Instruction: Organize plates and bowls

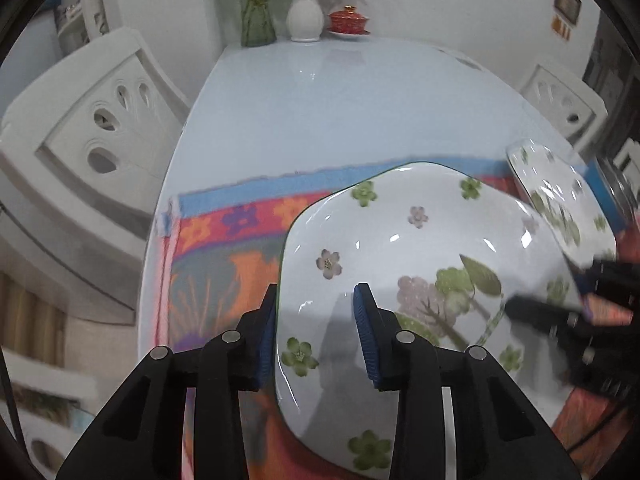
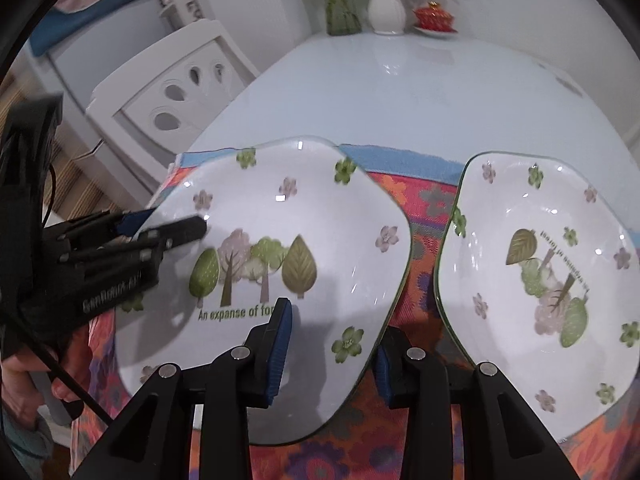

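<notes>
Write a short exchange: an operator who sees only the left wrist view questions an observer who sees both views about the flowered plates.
Operator: My left gripper straddles the big plate. What is that dark blur on its other side?
Observer: The right gripper, with one finger above the plate's near rim and the other below it.
Operator: The second plate is cropped in my view. Do the two plates touch?
Observer: A strip of the patterned mat shows between them along most of their facing edges; nearer the gripper I cannot tell.
</notes>
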